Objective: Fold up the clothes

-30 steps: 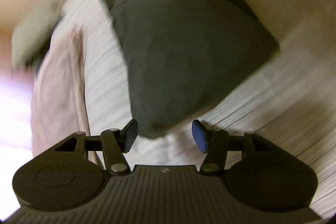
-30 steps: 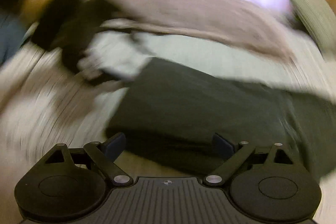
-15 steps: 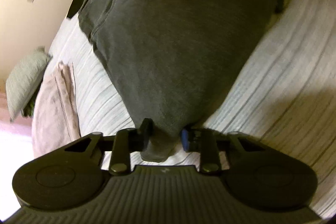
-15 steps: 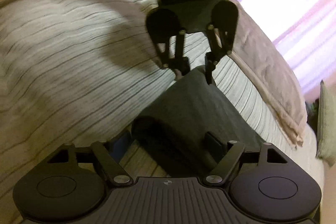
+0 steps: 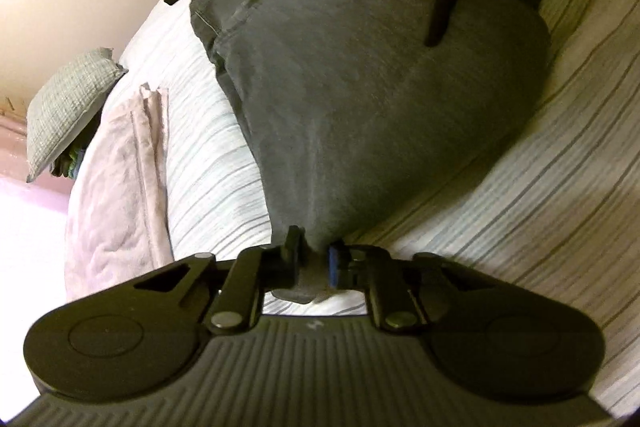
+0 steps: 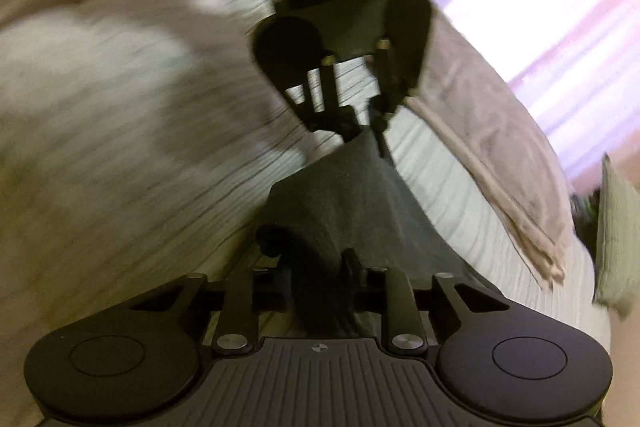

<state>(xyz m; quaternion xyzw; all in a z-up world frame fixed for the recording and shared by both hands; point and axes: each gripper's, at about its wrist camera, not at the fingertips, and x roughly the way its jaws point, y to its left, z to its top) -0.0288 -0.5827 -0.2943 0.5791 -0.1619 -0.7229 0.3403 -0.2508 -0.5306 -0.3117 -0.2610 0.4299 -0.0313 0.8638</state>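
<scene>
**Both corners pinched**

I found the dark grey garment flat on the striped bedspread, its long axis running between my tongs. Left gripper and right gripper were closing, cloth corners clamped between their pads.

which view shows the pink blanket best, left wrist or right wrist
The left wrist view: the pink blanket lies sharp and unobstructed along the striped bed, folded edge showing. The right wrist view shows it too, but motion-blurred and stretched toward the frame's side.
</scene>
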